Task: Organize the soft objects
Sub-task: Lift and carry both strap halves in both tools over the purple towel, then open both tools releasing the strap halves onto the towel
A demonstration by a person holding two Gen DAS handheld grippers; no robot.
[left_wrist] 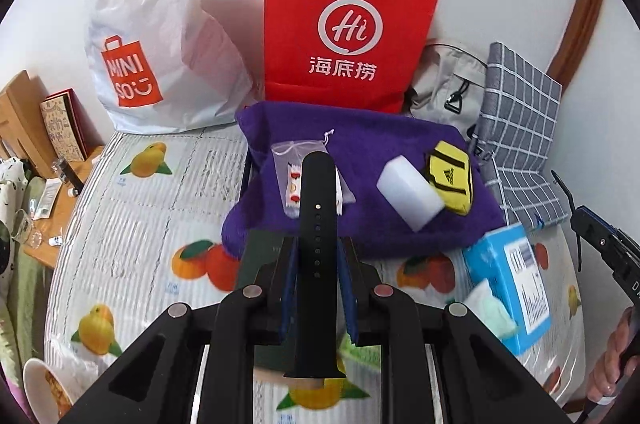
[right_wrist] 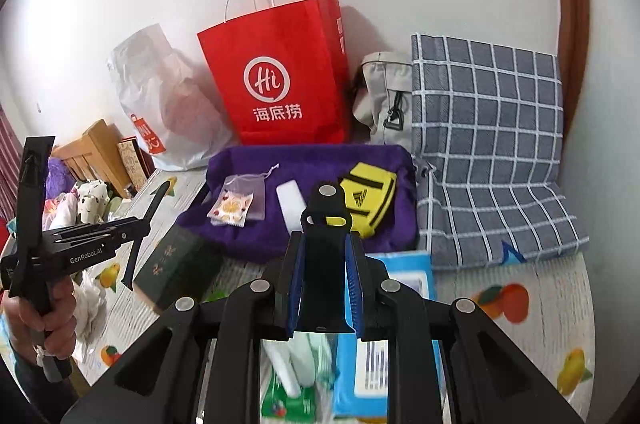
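A purple fleece cloth point(left_wrist: 372, 151) point(right_wrist: 304, 163) lies on the fruit-print bed. On it sit a white sponge block point(left_wrist: 408, 193) point(right_wrist: 290, 201), a yellow Adidas pouch point(left_wrist: 450, 177) point(right_wrist: 370, 189) and a clear drawstring sachet with a fruit-print packet point(left_wrist: 288, 159) point(right_wrist: 236, 203). My left gripper point(left_wrist: 317, 256) is shut on a black holed watch strap point(left_wrist: 317, 224), held above the cloth's near edge. My right gripper point(right_wrist: 325, 256) is shut on a black buckle strap piece point(right_wrist: 325, 216), just before the cloth.
A red paper bag point(left_wrist: 344, 23) point(right_wrist: 276, 71), a white Miniso bag point(left_wrist: 156, 35), a grey bag point(right_wrist: 384, 95) and a checked cushion point(right_wrist: 488, 143) line the wall. A blue box point(left_wrist: 508, 280), a dark green box point(right_wrist: 176, 264) and tissue packs lie near me.
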